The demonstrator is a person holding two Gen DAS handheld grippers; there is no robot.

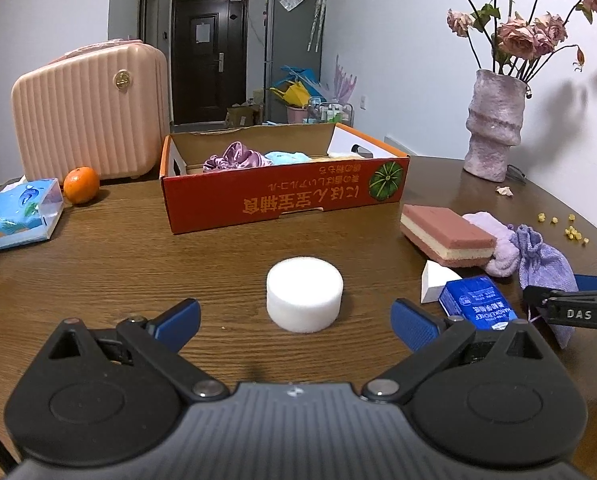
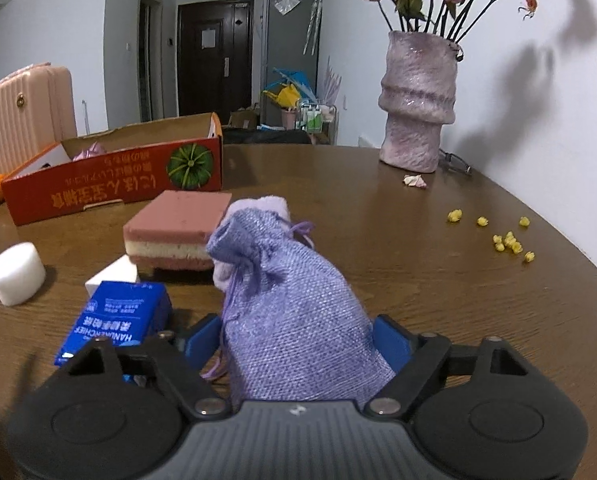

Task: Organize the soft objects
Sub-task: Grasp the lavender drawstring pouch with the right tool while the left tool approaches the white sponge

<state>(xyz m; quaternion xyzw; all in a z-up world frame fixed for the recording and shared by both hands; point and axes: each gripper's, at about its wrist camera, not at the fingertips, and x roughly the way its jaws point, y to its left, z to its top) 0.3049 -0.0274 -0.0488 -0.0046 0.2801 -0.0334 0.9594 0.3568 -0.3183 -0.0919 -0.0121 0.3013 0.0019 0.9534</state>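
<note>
Right gripper point(image 2: 296, 340) has its 2 blue pads on either side of the lavender drawstring pouch point(image 2: 294, 312), and they look like they're touching the fabric at both flanks, so it's probably pinching the pouch, though whether the pouch is off the table point(image 2: 398, 240) yet can't be told. Left gripper point(image 1: 294, 322) is spread wide with nothing between the pads, parked just short of the white foam cylinder point(image 1: 304, 294).

So progress-wise, roughly partway. Still loose on the table, working outward: the blue handkerchief pack point(image 2: 114, 320) just left of the pouch, a white wedge sponge point(image 2: 112, 274) behind it, the foam cylinder off to the left, then the pink-and-cream layered sponge point(image 2: 176, 232) with a pale purple sock point(image 2: 272, 204) tucked against it. That's about 6 soft things not yet put away, counting the pouch.

Further back, the red cardboard box point(image 1: 282, 200) already has some stuff in it: a purple satin scrunchie point(image 1: 234, 158) and something light blue point(image 1: 288, 157), maybe 1 more pale item beside that, hard to tell.

Best guess is the pouch goes in next, then the cylinder.
</note>
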